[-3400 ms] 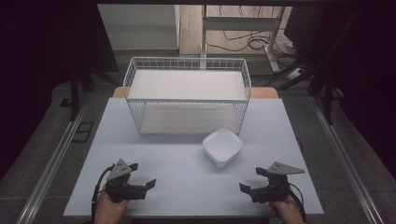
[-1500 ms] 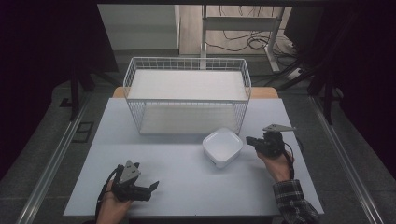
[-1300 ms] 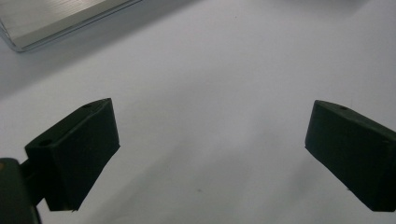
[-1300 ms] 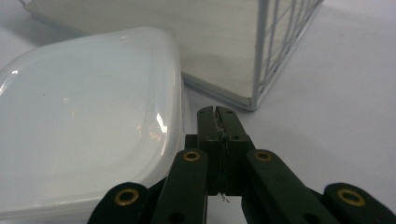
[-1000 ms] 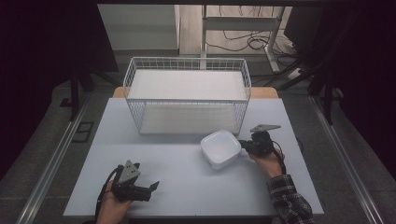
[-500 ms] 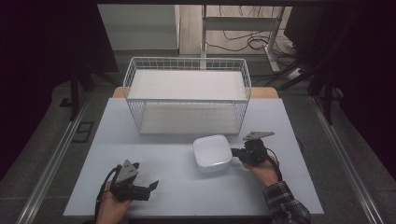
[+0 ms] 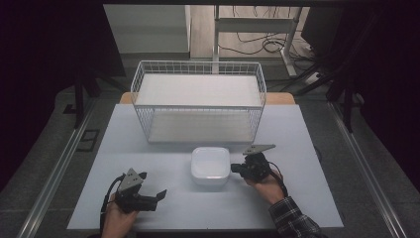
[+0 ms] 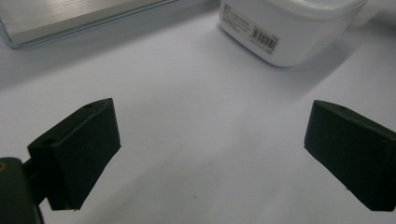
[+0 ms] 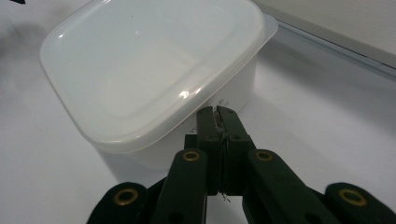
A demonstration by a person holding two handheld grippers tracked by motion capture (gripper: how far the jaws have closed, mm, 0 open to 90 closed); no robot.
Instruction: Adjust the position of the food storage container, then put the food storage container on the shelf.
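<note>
Lidded tub (image 7: 210,165) on the table (image 7: 307,198) just in front of the basket (image 7: 198,106), roughly squarish, no clear long axis; right gripper (image 7: 236,169) nearer, at the tub's right side, jaws pressed together and empty, tips at its wall under the lid rim; left gripper (image 7: 159,195) well apart, jaws spread wide, tub ahead to its right.
</note>
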